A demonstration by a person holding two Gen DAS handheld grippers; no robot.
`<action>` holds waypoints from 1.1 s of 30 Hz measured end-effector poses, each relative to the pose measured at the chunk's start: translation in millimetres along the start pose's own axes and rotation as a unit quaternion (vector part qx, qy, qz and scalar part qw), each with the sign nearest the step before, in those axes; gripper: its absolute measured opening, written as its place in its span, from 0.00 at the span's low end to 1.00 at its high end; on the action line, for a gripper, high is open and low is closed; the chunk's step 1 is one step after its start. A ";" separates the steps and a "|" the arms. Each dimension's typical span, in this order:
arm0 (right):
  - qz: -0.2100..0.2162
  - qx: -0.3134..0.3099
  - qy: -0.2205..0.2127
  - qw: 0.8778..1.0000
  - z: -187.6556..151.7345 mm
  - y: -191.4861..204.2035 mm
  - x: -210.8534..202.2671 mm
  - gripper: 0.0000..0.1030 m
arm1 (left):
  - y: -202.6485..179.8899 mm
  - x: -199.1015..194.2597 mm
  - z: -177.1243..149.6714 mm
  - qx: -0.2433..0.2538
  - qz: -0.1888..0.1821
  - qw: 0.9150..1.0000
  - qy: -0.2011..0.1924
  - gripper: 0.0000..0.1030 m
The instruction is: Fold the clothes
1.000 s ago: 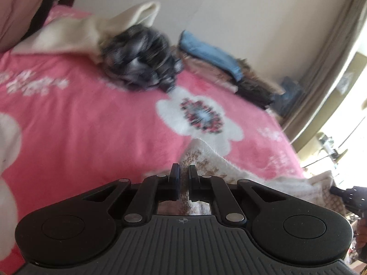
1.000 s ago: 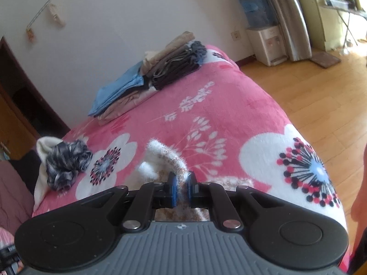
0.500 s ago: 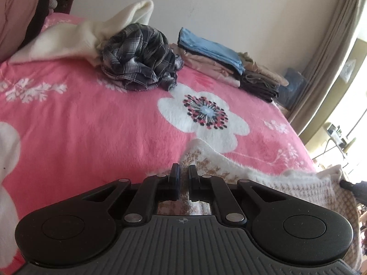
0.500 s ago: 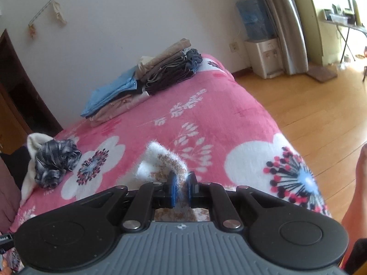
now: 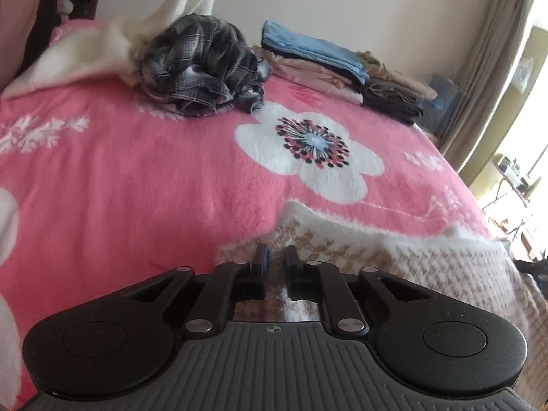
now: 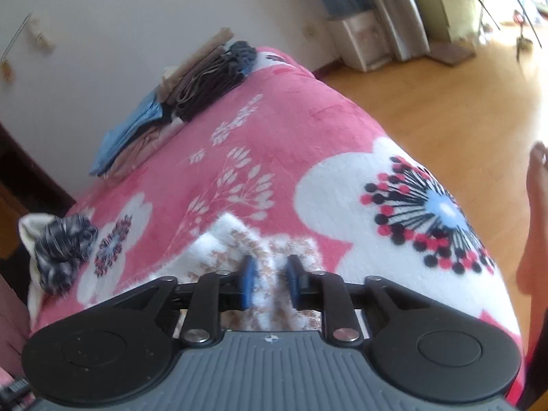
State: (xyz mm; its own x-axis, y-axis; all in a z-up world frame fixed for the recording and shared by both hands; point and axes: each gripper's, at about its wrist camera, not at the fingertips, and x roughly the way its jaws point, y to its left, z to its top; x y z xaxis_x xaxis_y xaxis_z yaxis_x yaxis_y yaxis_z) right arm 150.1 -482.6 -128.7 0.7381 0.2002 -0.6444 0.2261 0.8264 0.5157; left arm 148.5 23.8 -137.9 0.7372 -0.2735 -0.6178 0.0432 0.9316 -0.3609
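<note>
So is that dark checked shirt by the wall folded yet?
No. The checked shirt lies crumpled in a heap on the pink blanket, unlike the flat folded stack beside it.

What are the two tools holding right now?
Left tool: shut on the fuzzy white-and-tan patterned sweater.
Right tool: shut on the same sweater.
</note>
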 end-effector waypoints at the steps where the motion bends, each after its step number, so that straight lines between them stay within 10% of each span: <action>1: -0.005 0.004 -0.003 1.000 3.2 0.0 -8.0 0.37 | 3.7 -2.6 0.9 -0.013 -0.002 1.000 -0.002 0.26; 8: -0.022 -0.038 0.008 0.999 -12.4 -14.3 -97.1 0.44 | 19.8 -39.3 9.6 -0.082 -0.010 0.997 -0.009 0.33; 15: -0.025 -0.100 0.065 0.993 -54.6 -29.7 -164.0 0.47 | -32.0 -104.2 -6.4 0.022 -0.064 0.997 0.025 0.34; 23: -0.015 -0.227 0.095 0.969 -96.7 -10.4 -152.6 0.47 | -88.9 -100.9 -80.0 0.073 -0.032 0.986 0.146 0.34; 26: -0.010 -0.280 0.099 0.955 -113.3 -2.4 -149.5 0.17 | -85.8 -86.0 -95.7 0.099 0.028 0.984 0.149 0.27; 33: -0.047 -0.377 0.057 0.923 -113.7 0.8 -172.5 0.07 | -69.7 -76.8 -95.1 0.073 0.038 0.983 0.162 0.14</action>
State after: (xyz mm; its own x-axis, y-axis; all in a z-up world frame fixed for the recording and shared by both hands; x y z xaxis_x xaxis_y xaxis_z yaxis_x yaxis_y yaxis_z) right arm -49.3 -456.6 -81.4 0.6568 0.1272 -0.7432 -0.2527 0.9658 -0.0580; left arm 24.7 -42.9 -131.7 0.4892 -0.2406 -0.8383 0.1101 0.9705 -0.2143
